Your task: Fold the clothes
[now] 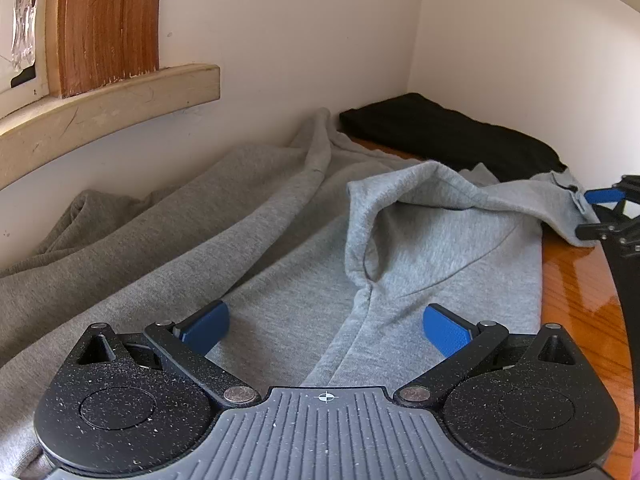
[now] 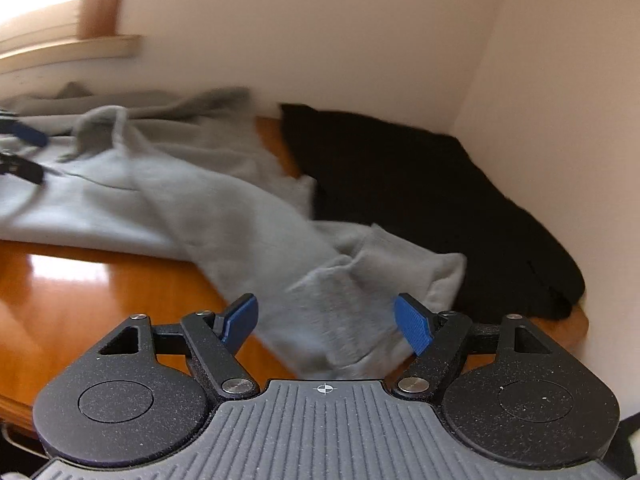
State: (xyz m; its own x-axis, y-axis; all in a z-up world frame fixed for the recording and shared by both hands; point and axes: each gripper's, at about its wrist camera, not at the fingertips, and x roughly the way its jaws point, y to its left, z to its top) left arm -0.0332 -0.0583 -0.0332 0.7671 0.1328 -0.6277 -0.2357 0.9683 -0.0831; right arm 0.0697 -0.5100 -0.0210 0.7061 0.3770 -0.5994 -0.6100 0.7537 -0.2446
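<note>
The two walls meet in a corner and close off the far sides of the wooden table. A black folded garment fills that corner. The grey sweatshirt covers most of the surface up to the wall. A window ledge projects above the cloth. Bare tabletop remains open along the near edge.

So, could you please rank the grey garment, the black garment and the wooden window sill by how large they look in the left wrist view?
1. grey garment, largest by far.
2. black garment and wooden window sill look alike; the sill is cut off, so unranked.
</note>
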